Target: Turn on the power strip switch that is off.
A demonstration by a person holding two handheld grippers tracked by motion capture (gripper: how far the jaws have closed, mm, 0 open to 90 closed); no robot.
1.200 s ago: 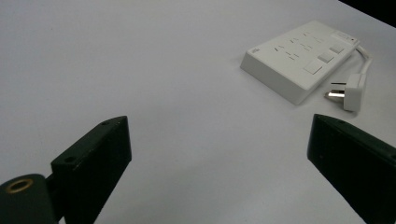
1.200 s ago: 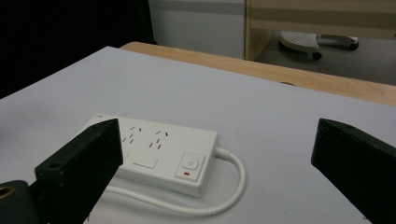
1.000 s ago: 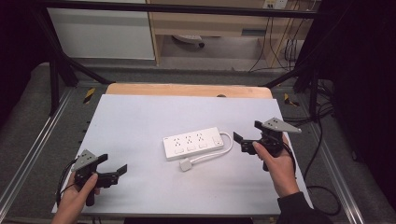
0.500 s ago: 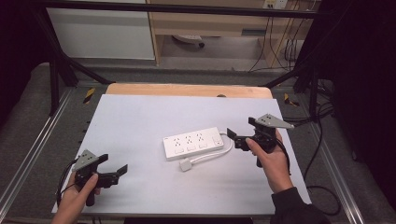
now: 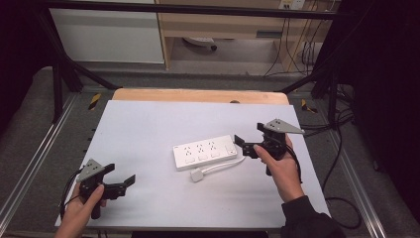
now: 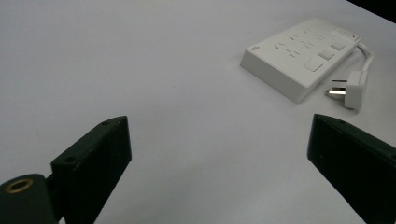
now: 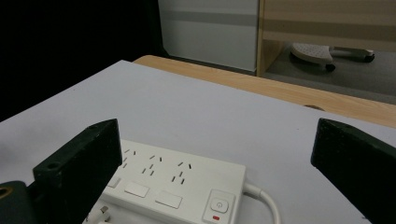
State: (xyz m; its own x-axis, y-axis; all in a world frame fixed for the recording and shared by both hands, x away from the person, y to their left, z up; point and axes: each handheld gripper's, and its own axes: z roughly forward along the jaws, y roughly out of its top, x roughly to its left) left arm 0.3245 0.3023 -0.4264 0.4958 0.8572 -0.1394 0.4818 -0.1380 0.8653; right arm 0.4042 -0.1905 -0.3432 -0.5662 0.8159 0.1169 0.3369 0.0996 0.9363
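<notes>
1. Lying flat near the middle of the white table (image 5: pixel 148 124), the white power strip (image 5: pixel 204 151) has its sockets and switches facing up.
2. Its cable (image 5: pixel 229 163) curls along the near side and ends in a white plug (image 5: pixel 197 175), which rests on the table just beside the strip.
3. The right gripper (image 5: pixel 245 146) hovers just beside the strip's right end, jaws spread wide and holding nothing; in the right gripper view the strip (image 7: pixel 180 186) sits between them.
4. The left gripper (image 5: pixel 126 182) is near the table's front left, well apart from the strip, jaws wide apart and empty.
</notes>
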